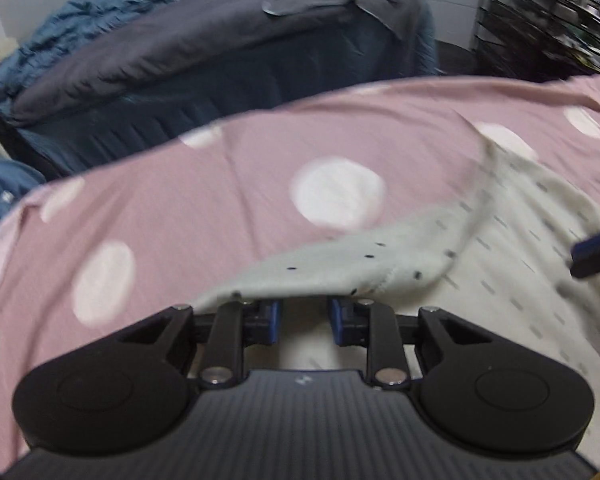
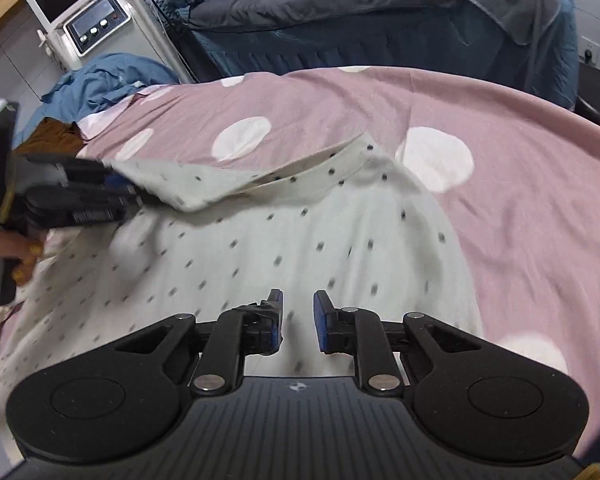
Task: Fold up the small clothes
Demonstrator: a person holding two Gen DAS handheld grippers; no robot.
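The small pale-green knit garment with dark dots [image 2: 284, 248] lies spread on the pink bedcover with large white spots [image 2: 520, 128], one flap already turned over its upper part, so I judge the folding begun but far from finished; further folds and smoothing remain; the left gripper [image 1: 303, 316] has its blue pads apart with the flap's edge draped across their tips, and whether they pinch it I cannot tell; the right gripper [image 2: 298, 316] hangs over the cloth, fingers parted, grasping nothing; only the right view shows a hand [image 2: 0, 240] and a white machine with knobs [image 2: 96, 20]; only the left shows a dark wire rack [image 1: 548, 20].
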